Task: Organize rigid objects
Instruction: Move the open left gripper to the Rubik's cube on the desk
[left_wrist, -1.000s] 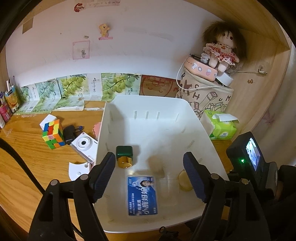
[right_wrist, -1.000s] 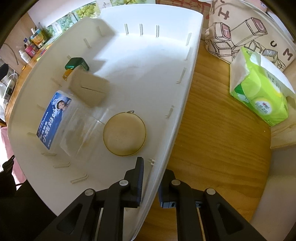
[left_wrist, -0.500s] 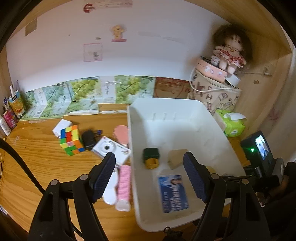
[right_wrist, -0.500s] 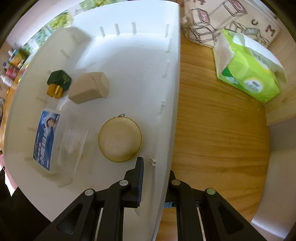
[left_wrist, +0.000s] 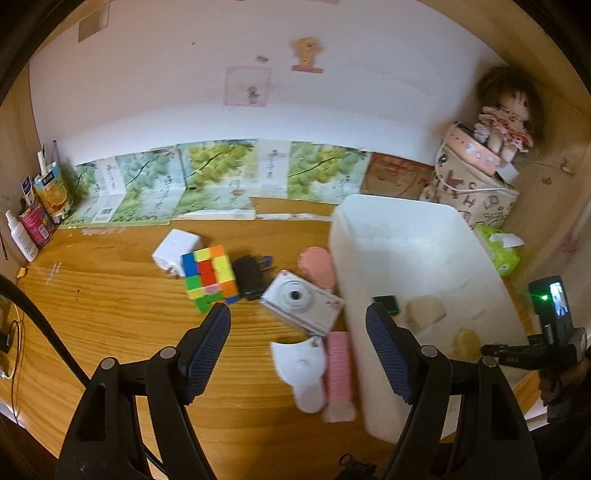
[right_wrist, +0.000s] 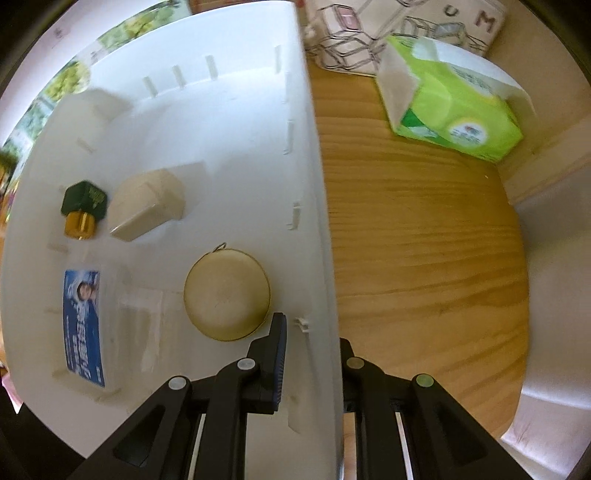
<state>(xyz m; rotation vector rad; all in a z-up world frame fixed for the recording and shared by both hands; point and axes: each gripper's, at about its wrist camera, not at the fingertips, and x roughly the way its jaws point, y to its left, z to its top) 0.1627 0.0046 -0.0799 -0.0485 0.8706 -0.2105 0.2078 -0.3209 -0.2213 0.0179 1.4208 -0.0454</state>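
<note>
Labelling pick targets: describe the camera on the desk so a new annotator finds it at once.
Start at the big white bin on the wooden desk. Just outside its left wall lies a cluster of small items; the camera is the flat silver-white box with a round dark lens, between the black adapter and the pink-and-white handheld piece. Nothing else there has a lens.

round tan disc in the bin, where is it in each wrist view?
Left wrist: round tan disc at lower right, in the white bin, partly hidden by its near wall.
Right wrist: disc low centre-left, by the bin's wall.
Shared landmark: green tissue pack.
</note>
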